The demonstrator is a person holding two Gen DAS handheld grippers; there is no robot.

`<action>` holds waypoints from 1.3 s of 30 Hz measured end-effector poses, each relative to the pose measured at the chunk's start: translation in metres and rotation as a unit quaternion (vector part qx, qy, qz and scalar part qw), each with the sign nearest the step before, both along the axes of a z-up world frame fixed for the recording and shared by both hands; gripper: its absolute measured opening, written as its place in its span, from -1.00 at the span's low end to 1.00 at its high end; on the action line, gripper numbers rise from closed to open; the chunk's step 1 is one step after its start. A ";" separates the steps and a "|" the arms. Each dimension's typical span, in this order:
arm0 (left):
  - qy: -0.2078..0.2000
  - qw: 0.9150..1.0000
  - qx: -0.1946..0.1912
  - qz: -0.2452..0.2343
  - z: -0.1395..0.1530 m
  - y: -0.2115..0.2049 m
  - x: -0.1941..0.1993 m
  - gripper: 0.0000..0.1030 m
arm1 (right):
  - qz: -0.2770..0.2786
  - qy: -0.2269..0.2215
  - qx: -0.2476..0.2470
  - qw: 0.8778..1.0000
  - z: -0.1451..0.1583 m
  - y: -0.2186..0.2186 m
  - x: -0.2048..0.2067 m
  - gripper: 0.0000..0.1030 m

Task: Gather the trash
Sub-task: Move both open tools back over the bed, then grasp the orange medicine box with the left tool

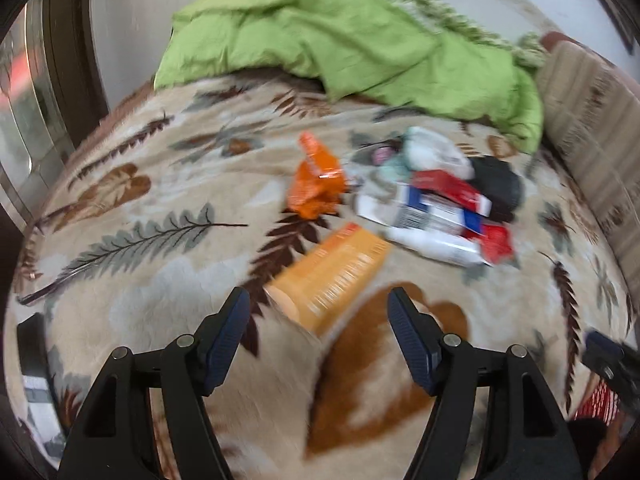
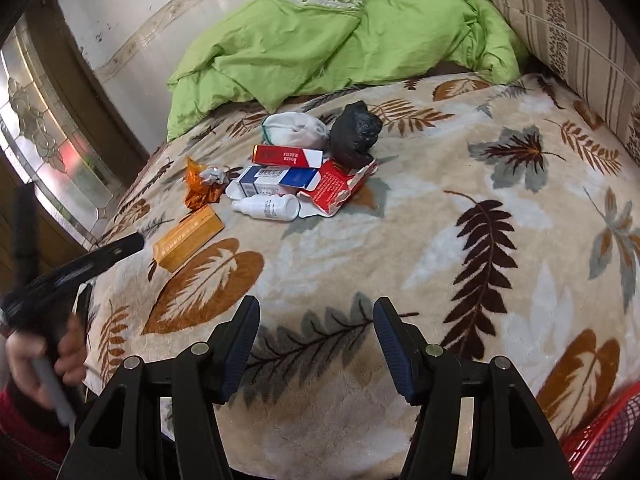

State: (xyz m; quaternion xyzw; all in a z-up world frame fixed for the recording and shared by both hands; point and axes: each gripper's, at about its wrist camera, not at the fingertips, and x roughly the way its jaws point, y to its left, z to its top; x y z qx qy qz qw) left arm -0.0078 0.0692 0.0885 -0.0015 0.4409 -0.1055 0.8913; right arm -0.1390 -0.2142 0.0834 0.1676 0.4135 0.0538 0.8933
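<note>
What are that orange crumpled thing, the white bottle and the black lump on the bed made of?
Orange wrapper: probably metallised foil or plastic film, shiny with sharp creases. White bottle: looks like smooth matte plastic with a printed label. Black lump: seemingly a scrunched thin plastic bag, glossy and wrinkled.

A bed fills both views, covered by a beige fleece blanket (image 2: 400,248) printed with brown, orange and grey leaves. A crumpled green quilt (image 2: 320,48) lies along the bed's far edge against a pale wall (image 2: 132,4) with a faint decorative border. A striped cushion (image 2: 568,44) stands at the far right corner. Left, a dark-framed leaded glass panel (image 2: 48,136) lets in daylight.
</note>
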 end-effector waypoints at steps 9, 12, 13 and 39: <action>0.069 0.996 -0.041 -0.030 -0.035 -0.007 0.060 0.36 | -0.011 -0.004 0.034 0.999 -0.002 -0.011 -0.002 0.21; 0.077 0.995 -0.026 -0.059 -0.040 -0.021 0.052 0.36 | -0.011 -0.005 0.037 0.999 -0.002 -0.012 -0.002 0.21; 0.074 0.994 -0.018 -0.072 -0.040 -0.027 0.046 0.36 | -0.010 -0.006 0.039 0.999 -0.002 -0.012 -0.002 0.21; 0.004 0.998 0.021 0.058 -0.025 -0.029 -0.032 -0.13 | 0.108 0.012 -0.005 0.994 -0.001 0.028 0.033 0.22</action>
